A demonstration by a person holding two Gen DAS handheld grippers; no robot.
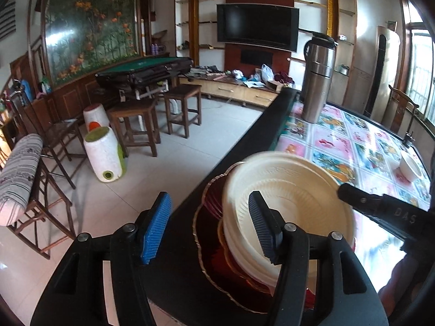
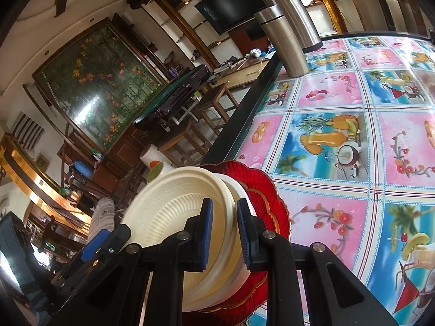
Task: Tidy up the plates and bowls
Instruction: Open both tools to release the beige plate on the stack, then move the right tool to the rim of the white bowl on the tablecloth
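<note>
A stack of cream bowls [image 1: 288, 190] sits nested on a red scalloped plate [image 1: 209, 217] at the left edge of the table. My right gripper [image 2: 223, 233] is shut on the rim of the top cream bowl [image 2: 168, 212], with the red plate [image 2: 261, 187] behind it. In the left wrist view the right gripper [image 1: 350, 193] reaches the bowl's rim from the right. My left gripper [image 1: 209, 226] is open and holds nothing. Its right finger is over the bowl and its left finger beyond the table edge. A small white bowl [image 1: 410, 167] stands apart at the far right.
A tall steel thermos [image 1: 318, 81] [image 2: 285, 27] stands near the table's far left corner. The table [image 2: 339, 135] carries a glossy fruit-print cloth. Left of the table edge are tiled floor, wooden stools [image 1: 136, 125] and white barrels [image 1: 104, 157].
</note>
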